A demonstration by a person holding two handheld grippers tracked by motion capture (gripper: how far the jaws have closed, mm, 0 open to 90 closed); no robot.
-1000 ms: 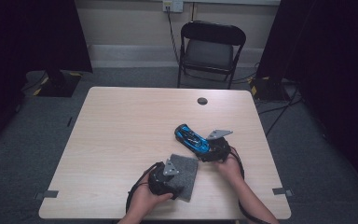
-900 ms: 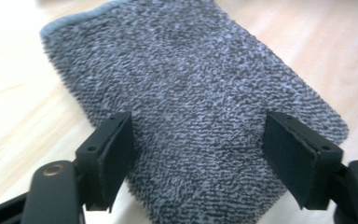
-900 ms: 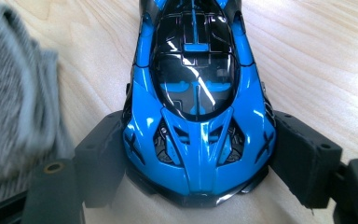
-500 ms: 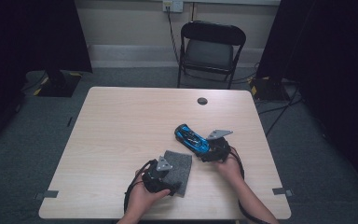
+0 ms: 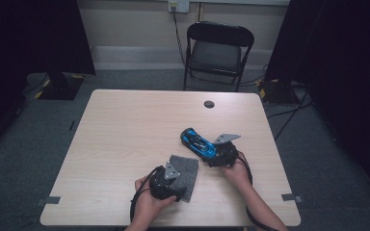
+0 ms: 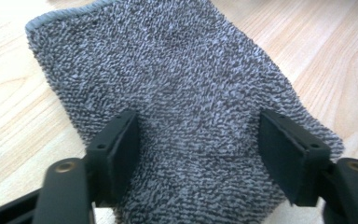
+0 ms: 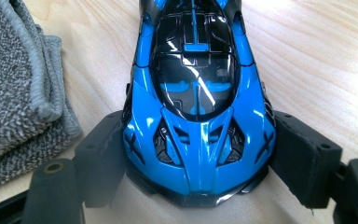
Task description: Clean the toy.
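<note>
On the pale wooden tabletop (image 5: 125, 144) a folded grey towel (image 5: 185, 175) lay near the person's edge, with a blue toy car (image 5: 198, 143) just beyond it to the right; the left gripper (image 5: 166, 180) sat over the towel's near end, and in the left gripper view its jaws stood apart on either side of the towel (image 6: 182, 93), the cloth between them and its nap bunched slightly at each pad; those jaws had just been closing, though whether the pads pressed the cloth could not be told; the right gripper (image 5: 221, 154) met the car's near end, and in the right gripper view the jaws clamped both flanks of the car (image 7: 196, 107), which rested on the wood with the towel's (image 7: 18, 84) hemmed edge just beside it
</note>
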